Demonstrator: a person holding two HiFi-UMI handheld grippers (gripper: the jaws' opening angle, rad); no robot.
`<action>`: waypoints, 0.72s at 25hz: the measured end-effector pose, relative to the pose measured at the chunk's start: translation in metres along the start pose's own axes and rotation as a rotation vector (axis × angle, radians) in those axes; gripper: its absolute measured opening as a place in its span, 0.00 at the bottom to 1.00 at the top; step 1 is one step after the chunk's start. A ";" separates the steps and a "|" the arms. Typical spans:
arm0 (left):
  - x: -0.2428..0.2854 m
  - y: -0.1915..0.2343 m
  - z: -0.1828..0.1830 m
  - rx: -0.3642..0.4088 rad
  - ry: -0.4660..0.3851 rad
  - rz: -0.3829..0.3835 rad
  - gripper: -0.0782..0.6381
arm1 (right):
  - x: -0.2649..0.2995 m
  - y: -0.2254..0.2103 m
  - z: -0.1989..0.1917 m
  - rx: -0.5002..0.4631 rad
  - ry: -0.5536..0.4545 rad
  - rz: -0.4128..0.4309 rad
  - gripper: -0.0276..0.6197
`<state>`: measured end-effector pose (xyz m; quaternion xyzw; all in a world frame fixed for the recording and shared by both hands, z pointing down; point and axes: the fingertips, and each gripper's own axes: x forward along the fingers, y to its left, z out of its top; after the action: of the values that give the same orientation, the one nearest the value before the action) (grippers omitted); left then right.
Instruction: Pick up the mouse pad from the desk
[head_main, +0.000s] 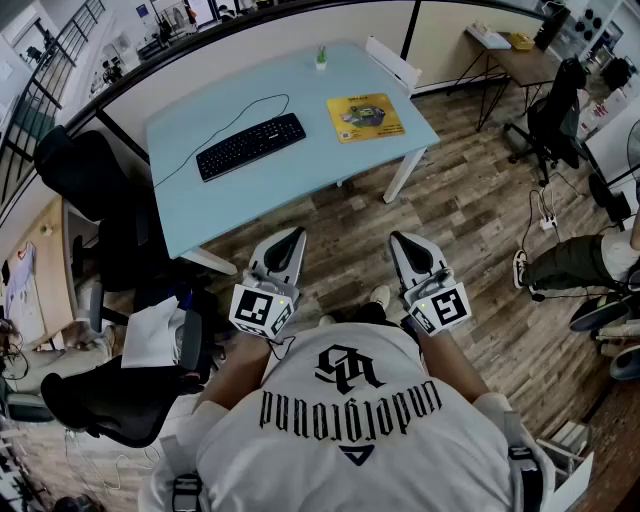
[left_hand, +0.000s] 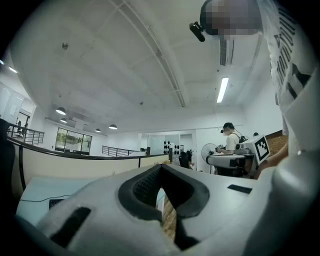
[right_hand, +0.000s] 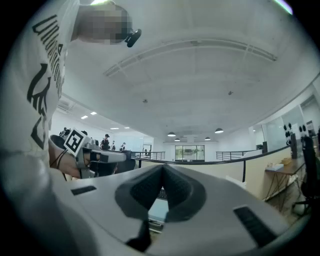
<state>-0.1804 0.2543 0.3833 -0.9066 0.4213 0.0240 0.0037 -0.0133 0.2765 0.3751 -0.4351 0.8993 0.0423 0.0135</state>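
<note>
The pale blue surface (head_main: 300, 190) stood ahead of the person, beyond a strip of wooden floor (head_main: 470, 220). Both forearms reached forward from the torso, side by side and roughly parallel, the left forearm (head_main: 238, 368) and right forearm (head_main: 455, 365) held low in front of the body. Each carried its tool level, aimed toward the surface but stopping short of its near edge, over the floor.

The left gripper (head_main: 285, 243) had its fingers (left_hand: 145, 187) clenched tip to tip, with nothing between them. The right gripper (head_main: 405, 243) matched it, its fingers (right_hand: 145, 190) also pressed together and empty.

A black keyboard (head_main: 251, 145) lay on the surface toward the left. The yellow mouse pad (head_main: 366, 117) lay flat near the surface's right end, well apart from both grippers and untouched.
</note>
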 end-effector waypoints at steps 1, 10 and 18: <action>0.000 0.000 0.000 0.000 0.000 0.002 0.12 | 0.000 -0.001 0.000 -0.002 -0.001 0.000 0.05; 0.005 -0.004 0.000 -0.001 0.002 0.001 0.12 | -0.002 -0.008 -0.001 0.004 0.004 -0.007 0.05; 0.014 -0.010 -0.005 -0.015 0.008 0.006 0.12 | -0.004 -0.017 -0.003 0.017 0.000 0.006 0.05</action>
<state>-0.1635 0.2505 0.3878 -0.9055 0.4237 0.0235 -0.0048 0.0025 0.2691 0.3777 -0.4324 0.9008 0.0345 0.0172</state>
